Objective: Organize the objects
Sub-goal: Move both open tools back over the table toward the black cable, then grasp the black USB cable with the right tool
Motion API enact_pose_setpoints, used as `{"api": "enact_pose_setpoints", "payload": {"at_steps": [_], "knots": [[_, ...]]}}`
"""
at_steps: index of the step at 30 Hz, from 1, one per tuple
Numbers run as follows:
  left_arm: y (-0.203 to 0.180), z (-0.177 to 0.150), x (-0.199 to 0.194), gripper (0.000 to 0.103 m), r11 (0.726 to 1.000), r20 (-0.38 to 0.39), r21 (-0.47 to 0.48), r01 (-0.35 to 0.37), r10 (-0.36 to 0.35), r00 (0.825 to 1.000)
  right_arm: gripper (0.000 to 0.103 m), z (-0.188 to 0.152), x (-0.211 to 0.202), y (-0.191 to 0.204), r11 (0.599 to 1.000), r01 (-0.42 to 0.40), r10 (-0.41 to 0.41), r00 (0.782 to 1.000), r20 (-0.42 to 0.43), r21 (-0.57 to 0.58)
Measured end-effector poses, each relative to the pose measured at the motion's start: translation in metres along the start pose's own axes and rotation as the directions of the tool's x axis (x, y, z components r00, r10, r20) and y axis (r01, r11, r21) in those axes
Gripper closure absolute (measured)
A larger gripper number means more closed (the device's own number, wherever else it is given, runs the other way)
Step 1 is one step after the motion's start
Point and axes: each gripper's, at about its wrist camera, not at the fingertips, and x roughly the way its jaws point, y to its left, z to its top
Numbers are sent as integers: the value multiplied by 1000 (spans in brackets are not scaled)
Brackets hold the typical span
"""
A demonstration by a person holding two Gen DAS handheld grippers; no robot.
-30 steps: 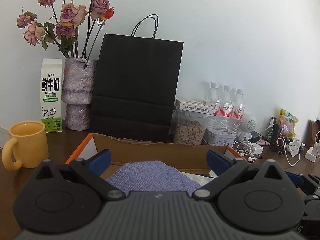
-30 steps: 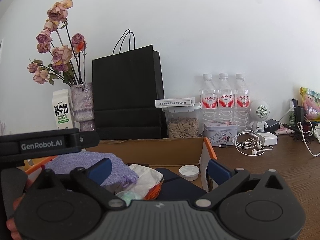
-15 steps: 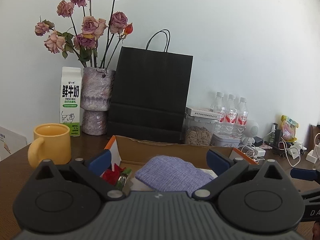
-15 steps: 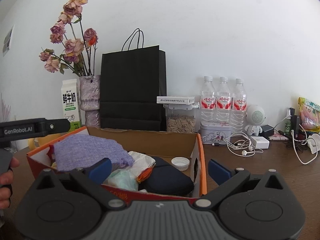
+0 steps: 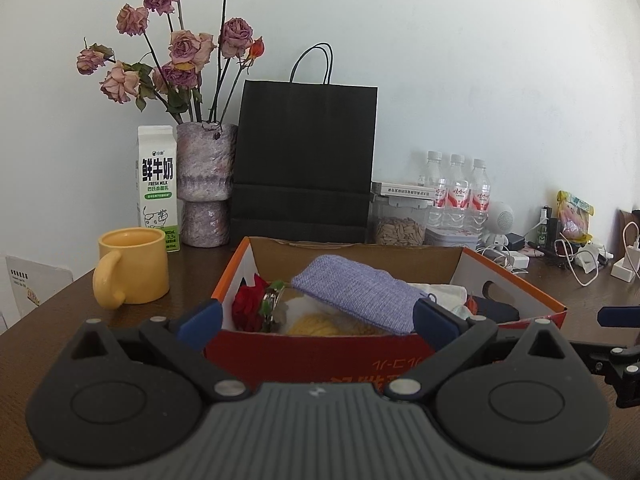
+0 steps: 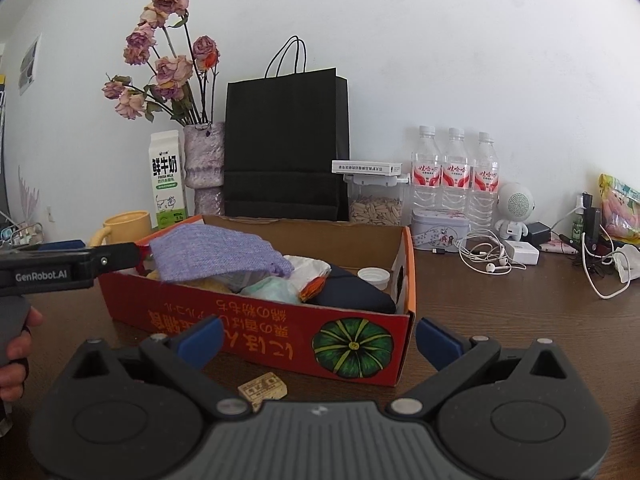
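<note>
An orange cardboard box with a pumpkin print sits on the dark wooden table. A purple woven cloth lies on top of its contents, over a red item, yellow yarn, a white bottle cap and a dark pouch. My left gripper stands open just in front of the box's near wall, nothing between its fingers. My right gripper is open too, before the pumpkin side. A small tan block lies on the table beneath it.
A yellow mug, milk carton, vase of dried roses and black paper bag stand behind the box. Three water bottles, a seed jar, a tin, earphones and chargers crowd the right.
Both grippers have pulled back and away from the box, so its whole front wall now shows. They stay open. The purple cloth rests in the box.
</note>
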Motion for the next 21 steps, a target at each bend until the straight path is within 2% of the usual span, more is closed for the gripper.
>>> {"api": "enact_pose_setpoints", "payload": {"at_steps": [7, 10, 18, 21], "knots": [[6, -7, -15, 0, 999, -47, -40, -36, 34, 998, 0, -9, -15, -1, 999, -37, 38, 999, -23, 27], [8, -8, -19, 0, 998, -79, -49, -41, 37, 996, 0, -14, -15, 1, 999, -37, 39, 998, -57, 39], [4, -17, -26, 0, 1000, -166, -21, 4, -7, 986, 2, -30, -17, 12, 990, -115, 126, 979, -159, 80], [4, -19, -24, 0, 1000, -199, -12, 20, -22, 980, 10, -36, -16, 20, 990, -119, 133, 969, -210, 78]]}}
